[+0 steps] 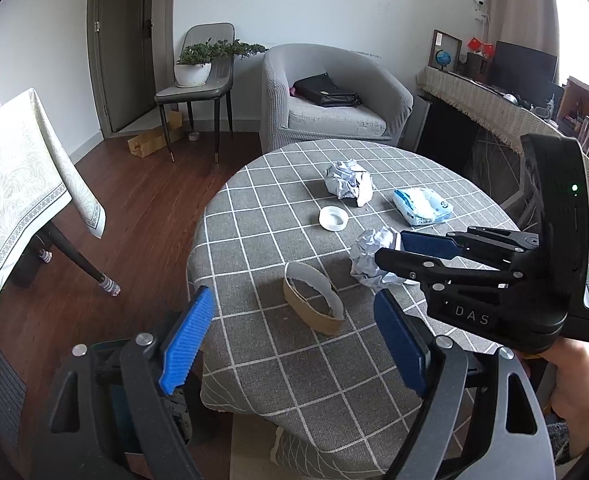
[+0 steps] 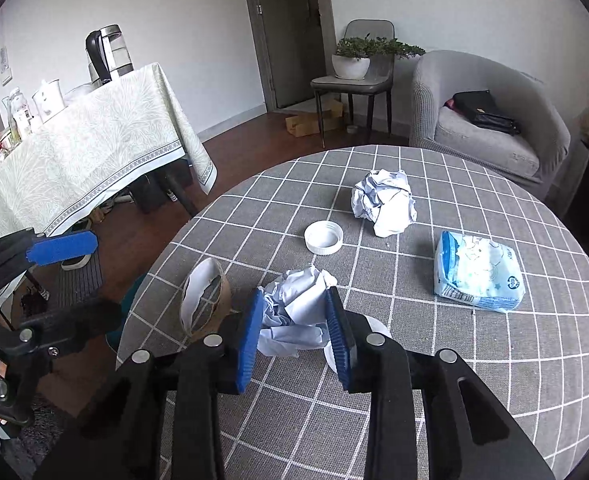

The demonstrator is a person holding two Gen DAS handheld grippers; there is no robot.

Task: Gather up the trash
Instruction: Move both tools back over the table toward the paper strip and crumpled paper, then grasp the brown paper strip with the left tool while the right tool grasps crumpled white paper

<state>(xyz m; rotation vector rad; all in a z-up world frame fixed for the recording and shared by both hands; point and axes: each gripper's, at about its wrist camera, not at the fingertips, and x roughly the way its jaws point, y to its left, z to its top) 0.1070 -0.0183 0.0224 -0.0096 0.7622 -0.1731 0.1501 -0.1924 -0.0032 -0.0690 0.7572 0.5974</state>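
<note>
On the surface (image 2: 494, 380): paper ball (image 2: 384, 202) at the back, lid (image 2: 323, 237) just left of it, wipes pack (image 2: 476, 276) on the right, cardboard ring (image 2: 204, 304) front-left w/ another paper wad (image 2: 294, 312) right beside it.

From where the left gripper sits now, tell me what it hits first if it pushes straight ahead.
Most likely the torn cardboard ring, lying on the checked tablecloth ahead of the open left gripper. Depth is unclear; it might pass above it.
</note>
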